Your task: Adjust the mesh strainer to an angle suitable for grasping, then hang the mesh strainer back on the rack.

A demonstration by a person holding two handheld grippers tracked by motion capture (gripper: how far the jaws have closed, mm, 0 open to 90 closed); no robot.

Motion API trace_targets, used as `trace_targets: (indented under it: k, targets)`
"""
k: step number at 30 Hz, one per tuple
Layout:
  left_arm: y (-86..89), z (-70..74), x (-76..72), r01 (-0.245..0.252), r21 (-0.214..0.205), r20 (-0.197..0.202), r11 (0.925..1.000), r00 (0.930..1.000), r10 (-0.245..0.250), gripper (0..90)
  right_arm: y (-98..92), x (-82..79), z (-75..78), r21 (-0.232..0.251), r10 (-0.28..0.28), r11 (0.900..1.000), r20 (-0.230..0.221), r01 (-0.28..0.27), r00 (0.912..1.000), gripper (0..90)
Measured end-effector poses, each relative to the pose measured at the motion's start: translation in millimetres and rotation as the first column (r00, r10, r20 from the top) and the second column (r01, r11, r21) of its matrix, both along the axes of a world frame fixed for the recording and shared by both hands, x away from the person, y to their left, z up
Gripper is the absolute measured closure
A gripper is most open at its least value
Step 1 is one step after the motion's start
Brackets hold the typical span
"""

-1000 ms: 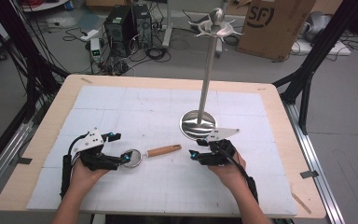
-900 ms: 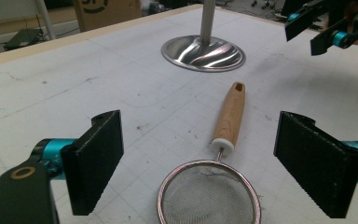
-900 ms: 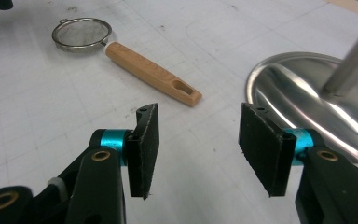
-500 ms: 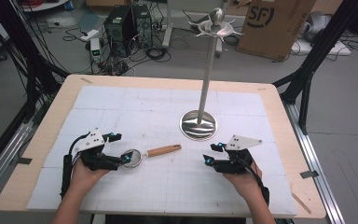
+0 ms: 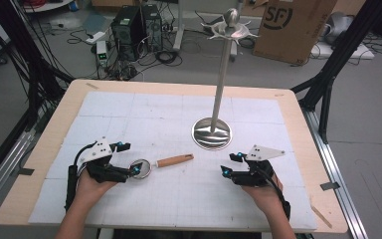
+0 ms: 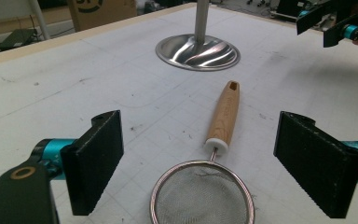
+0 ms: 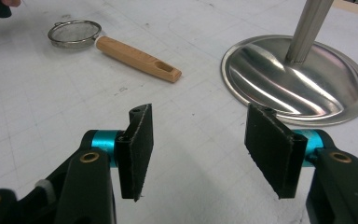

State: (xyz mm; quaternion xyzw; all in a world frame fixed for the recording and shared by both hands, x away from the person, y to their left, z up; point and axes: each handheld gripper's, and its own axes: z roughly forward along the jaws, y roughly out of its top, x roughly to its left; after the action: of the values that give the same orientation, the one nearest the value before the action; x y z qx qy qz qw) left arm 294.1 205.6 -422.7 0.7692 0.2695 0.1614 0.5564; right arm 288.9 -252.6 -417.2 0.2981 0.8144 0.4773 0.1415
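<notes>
A small mesh strainer with a wooden handle lies flat on the white mat, handle pointing right towards the stand. My left gripper rests at the strainer's left side. In the left gripper view its jaws stand wide open on either side of the mesh bowl, not touching it. My right gripper sits right of the handle and in front of the stand base. Its jaws have just been opening and hold nothing between them.
A tall metal stand with hooked arms at its top rises from a round shiny base at mid-table. The white mat lies on a wooden table. Boxes, computers and cables are on the floor beyond the far edge.
My right gripper has moved right and a little nearer, away from the stand base, and its jaws stand wider apart. The left gripper and the strainer have stayed put.
</notes>
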Motion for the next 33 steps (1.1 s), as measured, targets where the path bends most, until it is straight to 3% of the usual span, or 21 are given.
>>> trace_targets:
  k: [12,33]
  targets:
    - [0.2,2.0,-2.3,0.018,-0.018,0.000,0.9997,0.9998,-0.018,16.3,-4.1,2.6,3.3,0.023,-0.015,0.9996,0.013,0.015,0.9998,32.1]
    - [-4.9,3.8,-5.0,0.030,0.010,0.008,0.9995,0.9995,-0.030,16.6,-5.2,2.2,4.8,-0.001,-0.019,0.9998,0.022,0.019,0.9996,31.2]
